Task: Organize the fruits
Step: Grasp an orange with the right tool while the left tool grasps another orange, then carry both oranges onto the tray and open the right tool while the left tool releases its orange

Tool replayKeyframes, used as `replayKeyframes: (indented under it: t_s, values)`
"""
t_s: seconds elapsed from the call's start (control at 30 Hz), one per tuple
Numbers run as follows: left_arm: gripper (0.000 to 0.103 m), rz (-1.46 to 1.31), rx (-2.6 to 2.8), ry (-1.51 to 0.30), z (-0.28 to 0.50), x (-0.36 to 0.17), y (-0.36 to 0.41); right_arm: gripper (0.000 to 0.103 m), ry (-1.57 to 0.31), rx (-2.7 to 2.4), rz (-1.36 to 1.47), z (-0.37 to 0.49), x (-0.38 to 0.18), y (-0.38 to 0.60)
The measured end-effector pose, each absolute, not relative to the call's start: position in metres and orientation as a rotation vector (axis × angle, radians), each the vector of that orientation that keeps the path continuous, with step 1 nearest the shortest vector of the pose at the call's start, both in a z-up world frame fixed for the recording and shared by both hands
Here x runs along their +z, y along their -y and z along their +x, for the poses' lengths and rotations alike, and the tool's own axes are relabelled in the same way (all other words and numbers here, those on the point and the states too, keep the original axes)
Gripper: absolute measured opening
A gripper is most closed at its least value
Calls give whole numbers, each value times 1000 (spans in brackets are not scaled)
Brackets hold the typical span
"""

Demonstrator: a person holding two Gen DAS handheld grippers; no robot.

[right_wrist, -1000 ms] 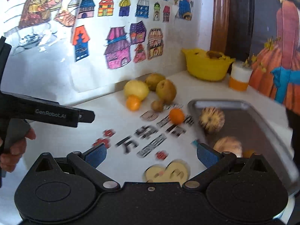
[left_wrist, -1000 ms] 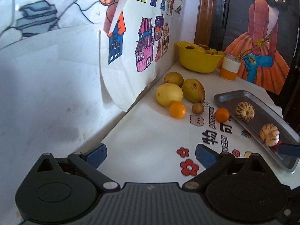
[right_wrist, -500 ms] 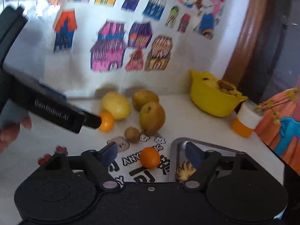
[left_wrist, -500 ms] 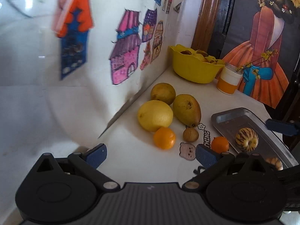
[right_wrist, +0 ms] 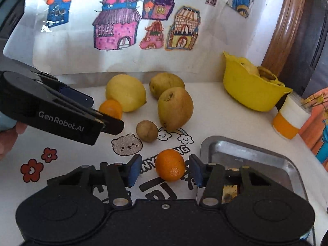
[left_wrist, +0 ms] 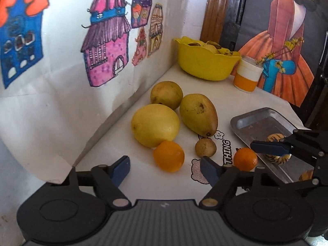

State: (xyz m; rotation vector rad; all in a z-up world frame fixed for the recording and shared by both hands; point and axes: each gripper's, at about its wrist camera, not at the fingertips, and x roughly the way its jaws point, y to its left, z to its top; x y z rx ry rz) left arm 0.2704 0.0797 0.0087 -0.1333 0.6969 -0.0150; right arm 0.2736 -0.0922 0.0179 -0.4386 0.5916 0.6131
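Left wrist view: left tongs (left_wrist: 165,169) apart, empty, aimed at an orange (left_wrist: 169,155) on the counter (left_wrist: 143,180); striped fruit (left_wrist: 277,148) already in the metal tray (left_wrist: 264,115).

Right wrist view: right tongs (right_wrist: 165,169) apart, straddling a second orange (right_wrist: 170,164) beside the tray, not clamped. Left outside: lemon (right_wrist: 125,92), pears, small brown fruit (right_wrist: 147,131).
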Motion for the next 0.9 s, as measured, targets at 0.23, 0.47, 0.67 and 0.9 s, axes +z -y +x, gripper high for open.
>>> replayKeyframes:
  t_s: [0.23, 0.47, 0.67, 0.9]
  values:
    - [57, -119, -26, -689, 273, 6, -77, 36, -598, 603, -406, 276, 17, 94]
    - [37, -97, -29, -686, 270, 6, -74, 33, -604, 608, -380, 269, 21, 99]
    - [36, -108, -63, -703, 262, 8, -70, 33, -603, 631, -344, 251, 26, 111]
    - [36, -96, -115, -727, 243, 13, -52, 33, -567, 617, -277, 213, 39, 142]
